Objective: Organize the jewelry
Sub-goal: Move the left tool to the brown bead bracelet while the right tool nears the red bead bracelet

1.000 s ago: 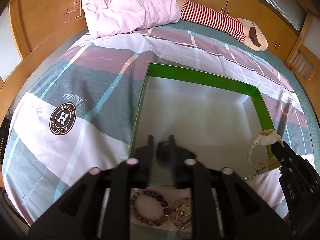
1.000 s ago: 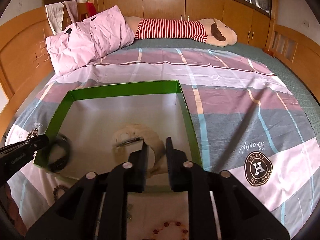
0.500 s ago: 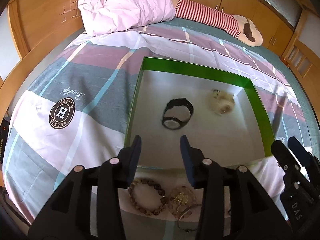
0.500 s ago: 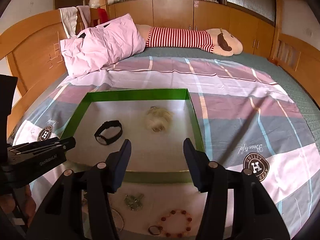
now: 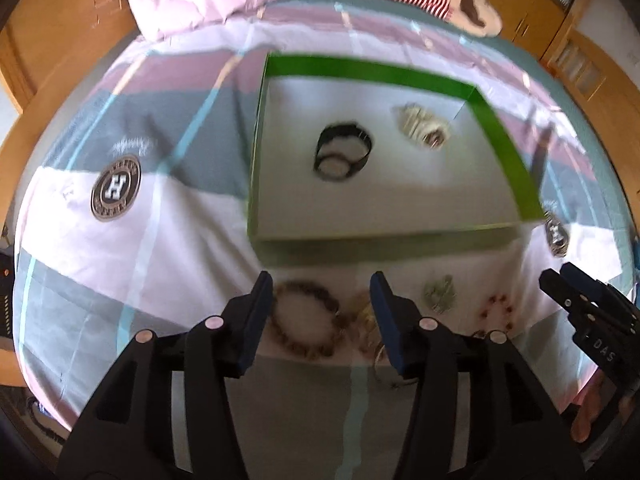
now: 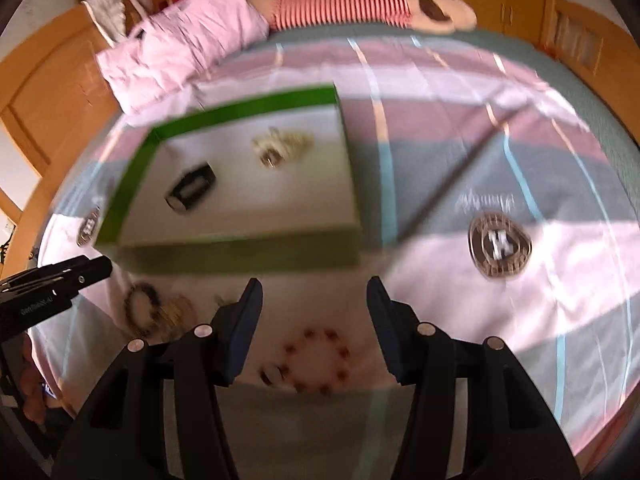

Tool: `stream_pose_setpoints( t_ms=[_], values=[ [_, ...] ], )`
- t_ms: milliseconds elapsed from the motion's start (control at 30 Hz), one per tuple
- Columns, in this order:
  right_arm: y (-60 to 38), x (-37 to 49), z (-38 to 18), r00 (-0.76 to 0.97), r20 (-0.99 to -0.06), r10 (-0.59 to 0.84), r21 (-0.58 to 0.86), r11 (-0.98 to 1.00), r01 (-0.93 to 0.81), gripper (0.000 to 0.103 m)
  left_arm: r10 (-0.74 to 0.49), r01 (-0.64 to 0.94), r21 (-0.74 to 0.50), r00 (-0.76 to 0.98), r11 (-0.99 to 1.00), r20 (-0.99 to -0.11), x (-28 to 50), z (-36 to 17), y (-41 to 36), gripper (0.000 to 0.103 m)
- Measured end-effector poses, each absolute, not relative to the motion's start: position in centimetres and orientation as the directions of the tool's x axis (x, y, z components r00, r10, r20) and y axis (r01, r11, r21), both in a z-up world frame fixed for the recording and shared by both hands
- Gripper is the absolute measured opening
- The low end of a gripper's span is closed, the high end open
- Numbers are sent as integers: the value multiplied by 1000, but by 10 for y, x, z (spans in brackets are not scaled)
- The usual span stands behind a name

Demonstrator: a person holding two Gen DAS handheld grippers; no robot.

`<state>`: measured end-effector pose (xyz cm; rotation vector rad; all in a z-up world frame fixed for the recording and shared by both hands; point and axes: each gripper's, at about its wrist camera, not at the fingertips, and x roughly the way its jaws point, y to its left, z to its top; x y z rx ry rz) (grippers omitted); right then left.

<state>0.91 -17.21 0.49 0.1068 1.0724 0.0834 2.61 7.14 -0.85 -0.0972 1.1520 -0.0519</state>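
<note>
A green box (image 5: 376, 68) with a white floor lies on the bed. In it rest a black watch (image 5: 342, 152) and a cream watch (image 5: 424, 128). My left gripper (image 5: 320, 284) hovers before the box's near wall, its jaws opening with nothing between them; under it lies a brown bead bracelet (image 5: 306, 324) beside a gold piece (image 5: 364, 316). A silvery trinket (image 5: 440, 296) and a red bead bracelet (image 5: 496, 308) lie further right. My right gripper (image 6: 314, 286) is open and empty above the red bead bracelet (image 6: 316, 360), near the box (image 6: 240, 110).
The bed has a striped pink, grey and white sheet with round logo patches (image 6: 500, 246). A pink pillow (image 6: 180, 52) and a striped plush toy (image 6: 360, 4) lie at the far end. Wooden bed frame and cabinets surround it.
Both grippers let go of their watches, which now lie in the box, and drew back to the near side of the box. Both sets of jaws opened wide.
</note>
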Motion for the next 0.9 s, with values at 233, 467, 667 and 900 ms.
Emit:
stream_pose_setpoints(
  t_ms=[233, 467, 667, 900],
  values=[
    [-150, 7, -13, 399, -910, 115, 80, 991, -104, 53, -82, -26, -96, 330, 995, -940, 26, -29, 69, 66],
    [-178, 19, -37, 323, -943, 80, 94, 995, 26, 40, -112, 23, -110, 283, 994, -953, 23, -36, 59, 68],
    [-171, 16, -59, 260, -965, 46, 46, 999, -5, 37, -142, 95, -124, 221, 988, -965, 16, -49, 44, 68],
    [-170, 11, -44, 359, -928, 100, 105, 994, -6, 7, -123, 86, -109, 189, 990, -974, 16, -62, 45, 68]
  ],
)
